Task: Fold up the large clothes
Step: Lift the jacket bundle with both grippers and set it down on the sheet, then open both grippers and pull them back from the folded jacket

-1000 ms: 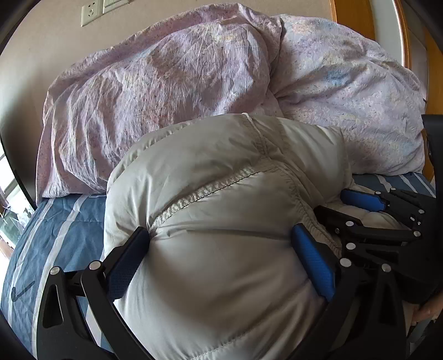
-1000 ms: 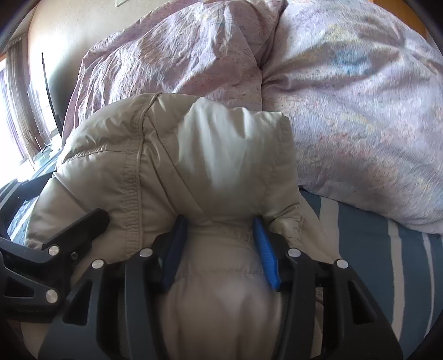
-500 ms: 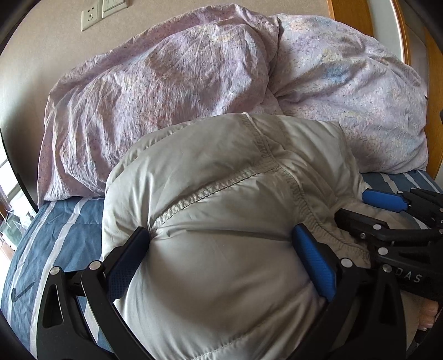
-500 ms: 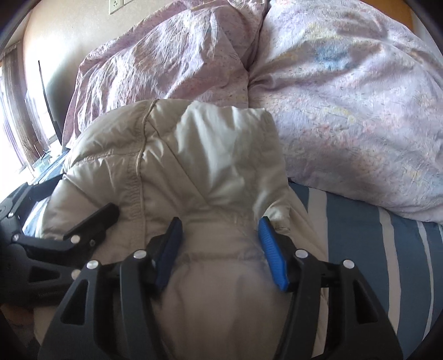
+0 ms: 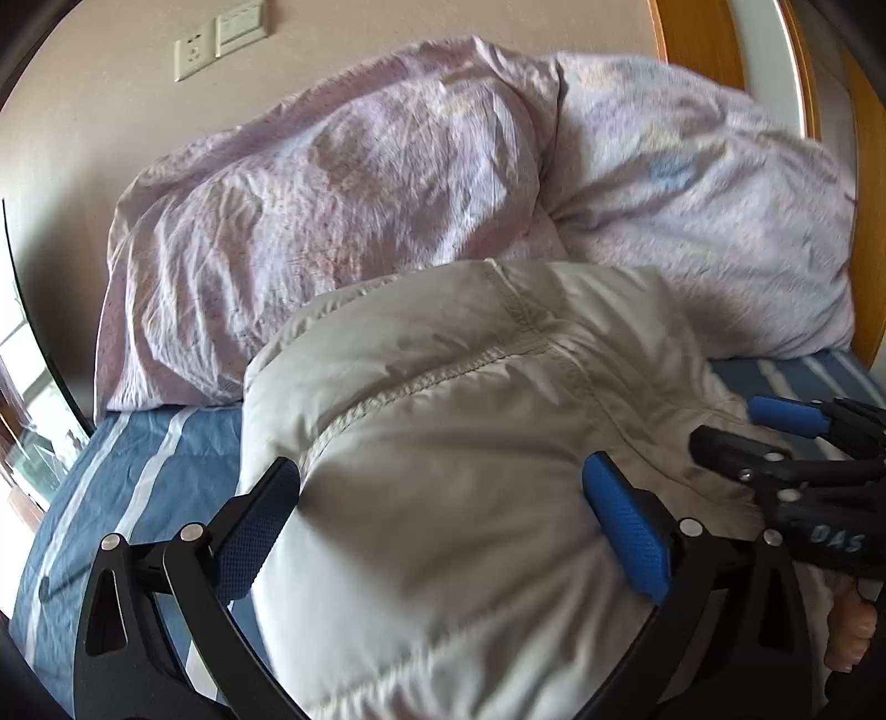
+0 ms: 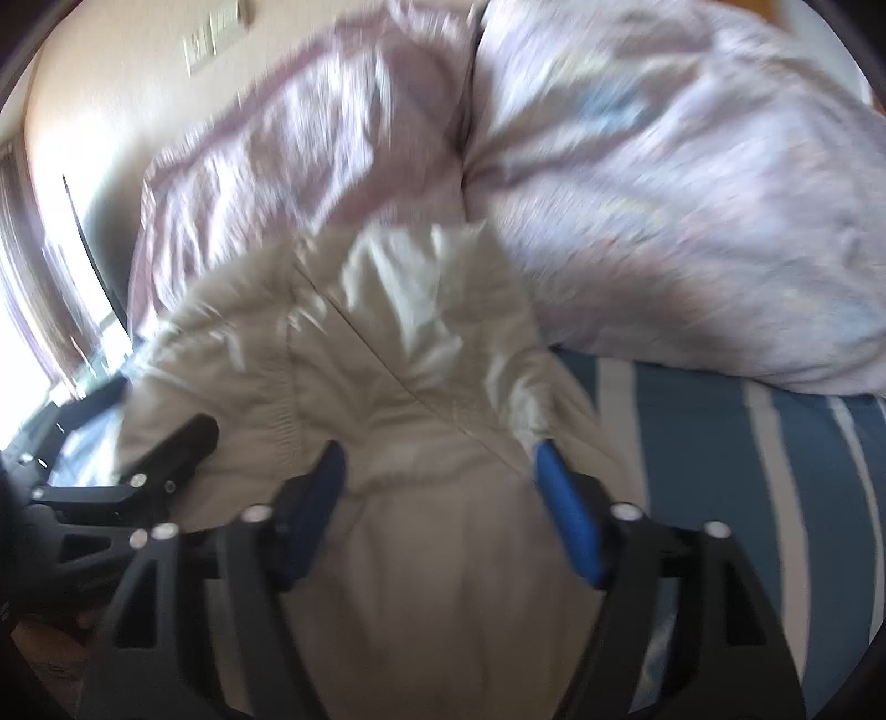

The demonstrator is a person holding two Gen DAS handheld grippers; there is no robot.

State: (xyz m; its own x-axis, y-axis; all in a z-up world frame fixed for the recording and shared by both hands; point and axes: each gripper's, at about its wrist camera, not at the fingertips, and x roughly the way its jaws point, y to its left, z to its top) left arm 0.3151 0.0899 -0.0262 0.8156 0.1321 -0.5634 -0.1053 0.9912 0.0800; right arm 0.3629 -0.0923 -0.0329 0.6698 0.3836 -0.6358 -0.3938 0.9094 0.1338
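Note:
A pale grey-beige puffy jacket (image 5: 470,421) lies bunched on the blue striped bed sheet (image 5: 138,459). My left gripper (image 5: 443,526) is wide open, with its blue pads either side of the jacket's bulk. My right gripper (image 6: 443,498) is also open, straddling the jacket (image 6: 398,354) at its right side; this view is blurred by motion. The right gripper's black fingers (image 5: 786,443) show at the right of the left wrist view, resting on the jacket. The left gripper's finger (image 6: 171,448) shows at the left of the right wrist view.
Two large lilac pillows or a folded duvet (image 5: 387,194) are piled against the wall behind the jacket. A wooden headboard (image 5: 692,39) stands at the back right. A window (image 6: 33,310) lies to the left. Wall sockets (image 5: 221,39) are above.
The right gripper's jaws have spread wider apart and it has shifted right and back. Both cameras have drawn back a little from the jacket. The left gripper stays open around the jacket.

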